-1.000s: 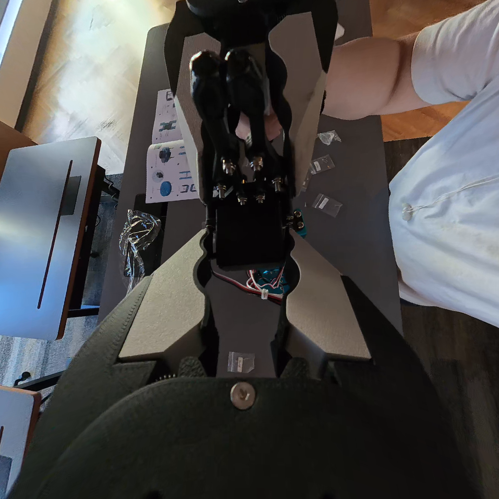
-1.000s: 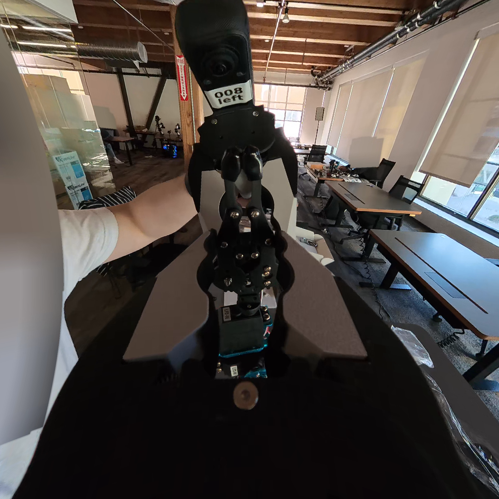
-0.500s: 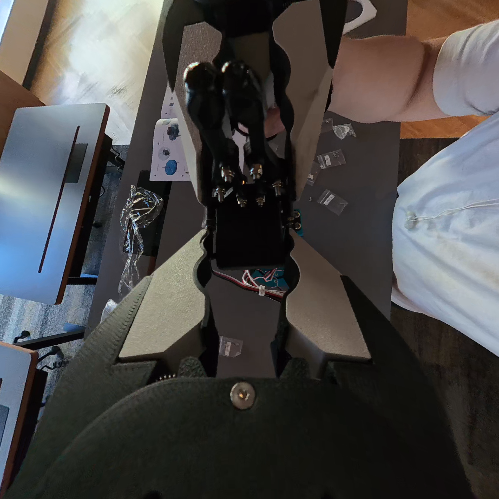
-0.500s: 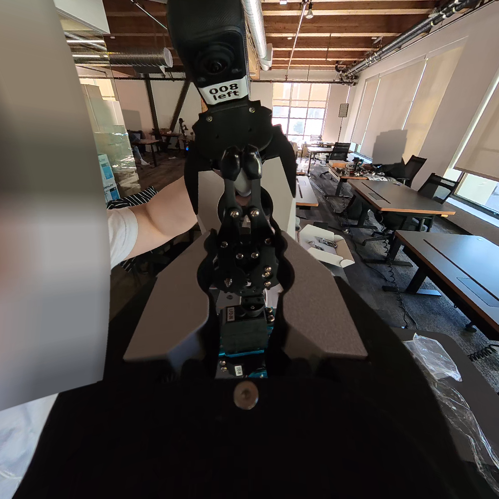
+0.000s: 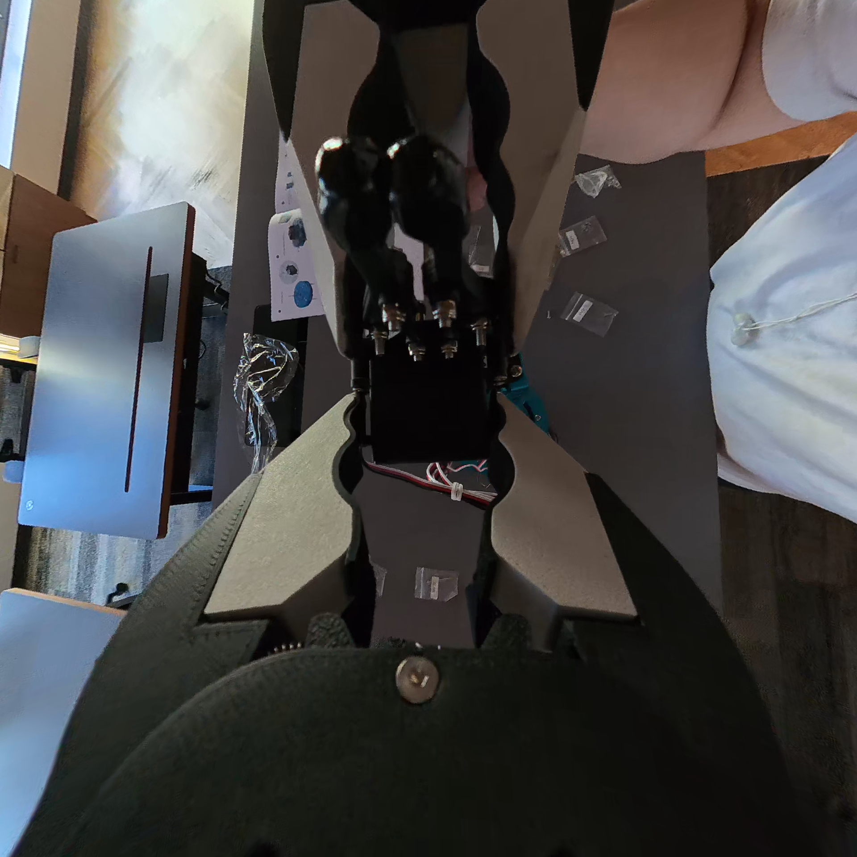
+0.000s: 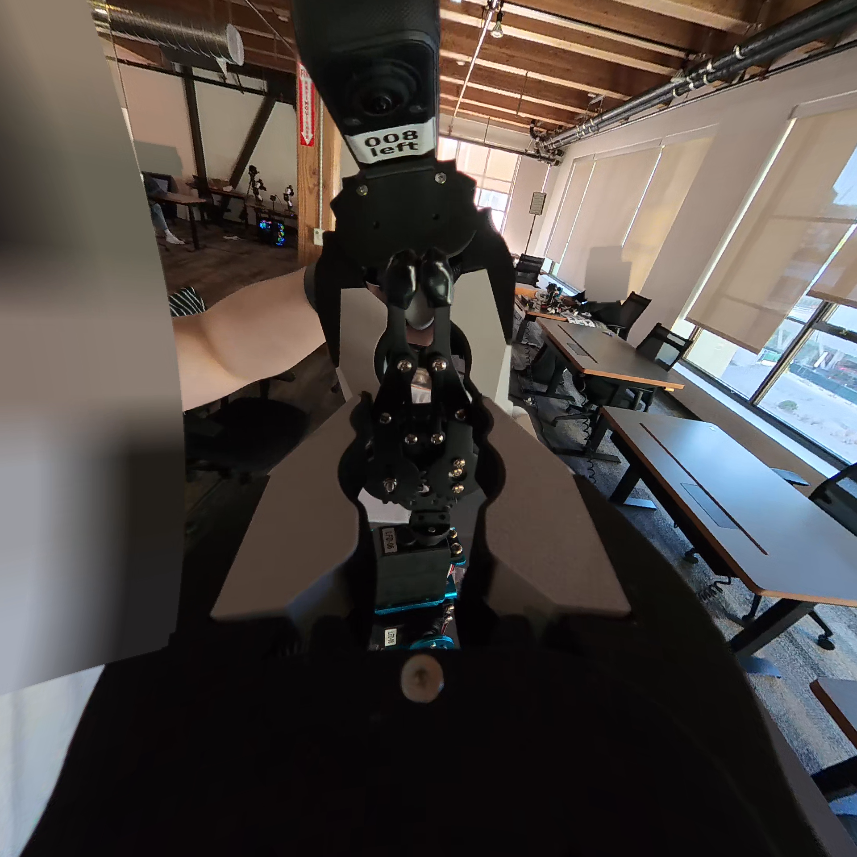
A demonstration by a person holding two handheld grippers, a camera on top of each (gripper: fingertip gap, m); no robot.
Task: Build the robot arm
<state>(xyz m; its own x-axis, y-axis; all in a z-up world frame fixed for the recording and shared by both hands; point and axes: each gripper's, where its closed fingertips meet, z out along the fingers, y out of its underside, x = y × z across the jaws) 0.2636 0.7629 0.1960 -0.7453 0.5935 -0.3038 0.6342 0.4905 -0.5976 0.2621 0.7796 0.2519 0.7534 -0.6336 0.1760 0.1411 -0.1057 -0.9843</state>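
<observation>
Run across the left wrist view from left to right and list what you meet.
Grey desk top with a wooden edge → crumpled clear plastic wrap → small black mechanical claw on a servo block → small clear zip bag → person's white shirt.

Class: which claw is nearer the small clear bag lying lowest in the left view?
Probably left. The bag lies on the table, showing between the left claw's fingers near their base; the right claw reaches in from beyond the black block.
</observation>
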